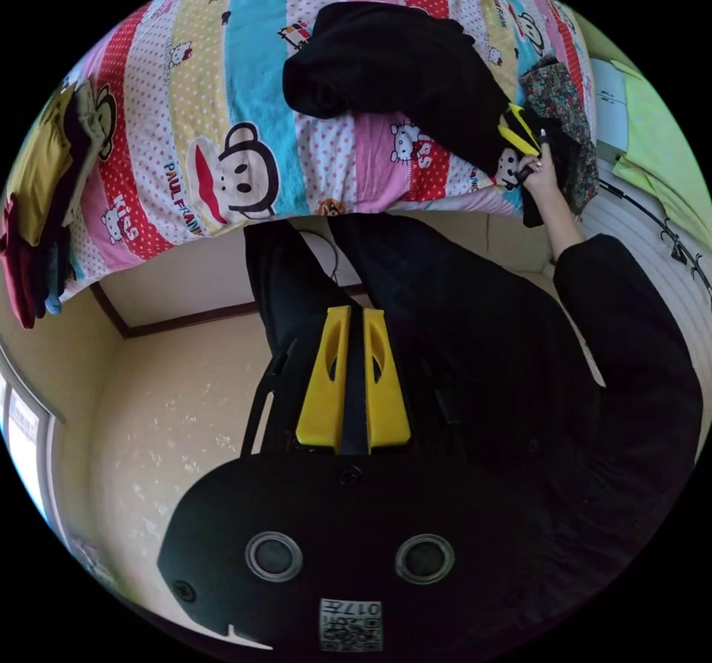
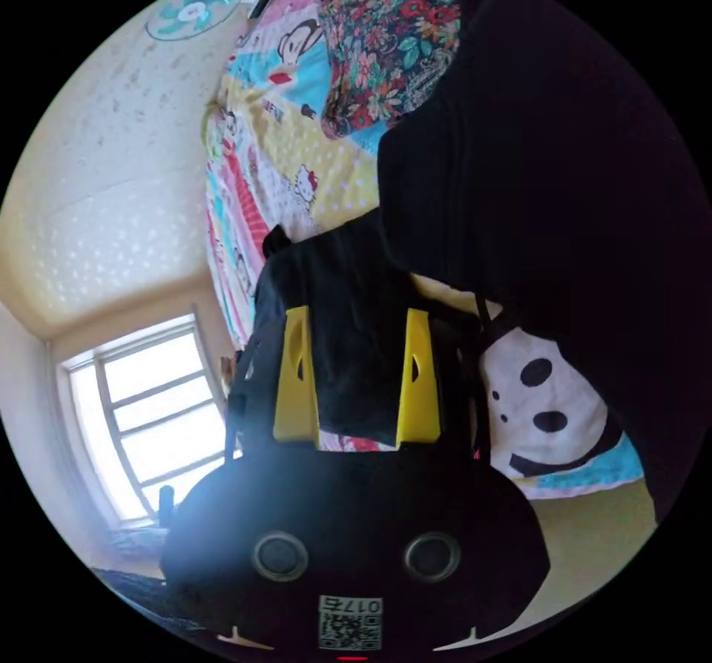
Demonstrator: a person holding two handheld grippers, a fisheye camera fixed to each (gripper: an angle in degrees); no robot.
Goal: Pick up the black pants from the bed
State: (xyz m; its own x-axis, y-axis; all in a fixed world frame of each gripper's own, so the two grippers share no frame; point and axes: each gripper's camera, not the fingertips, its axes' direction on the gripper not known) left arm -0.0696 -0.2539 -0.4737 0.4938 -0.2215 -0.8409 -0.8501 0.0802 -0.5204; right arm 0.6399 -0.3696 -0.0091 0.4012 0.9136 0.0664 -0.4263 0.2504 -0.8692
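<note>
Right now the black pants are lying on the bed, bunched into a thick heap on the cartoon-striped sheet, with one long stretch of dark cloth running from that heap toward the bed's edge. In the left gripper view the right gripper is reaching in at that far end, held in a hand, with its yellow jaws lying on the cloth at the edge, just beside a flowered garment. That end looks like the sensible place to take hold, since it is the part nearest the person and it is hanging toward the edge.

In the right gripper view the right gripper is showing its jaws spread apart, with black cloth lying between them. The jaws are not pressing on it that I can see, so I judge the grasp is being set up rather than made. The flowered garment is sitting beyond it on the sheet.

The left gripper is hanging off the bed, in front of the person's dark clothing, its jaws drawn nearly together with only a thin dark gap between them. Whether any cloth is caught there I cannot tell. It seems to be waiting while the other one works.

The pants' long axis is running from the heap in the middle of the bed out to the edge. Which end is the waist I cannot tell. A stack of folded clothes is resting at the bed's other side, well apart.
</note>
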